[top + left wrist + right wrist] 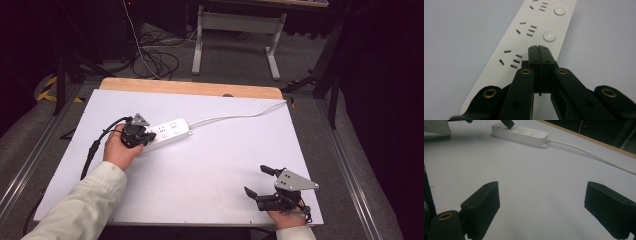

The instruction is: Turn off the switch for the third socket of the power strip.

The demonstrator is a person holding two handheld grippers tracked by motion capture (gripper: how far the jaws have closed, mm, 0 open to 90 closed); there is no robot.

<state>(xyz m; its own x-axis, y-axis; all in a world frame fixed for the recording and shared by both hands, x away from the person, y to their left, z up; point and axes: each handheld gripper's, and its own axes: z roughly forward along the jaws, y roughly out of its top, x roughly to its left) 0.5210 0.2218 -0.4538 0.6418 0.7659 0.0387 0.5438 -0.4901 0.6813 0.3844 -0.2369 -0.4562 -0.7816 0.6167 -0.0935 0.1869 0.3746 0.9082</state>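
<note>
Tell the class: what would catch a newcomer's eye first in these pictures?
The white power strip lying left of centre on the pale table, its cable trailing toward the far right edge. The left gripper, jaws pressed together, rests on the strip's near end, while the right gripper sits wide open at the near right corner.

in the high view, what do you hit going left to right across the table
left gripper → power strip → white cord → right gripper
</note>
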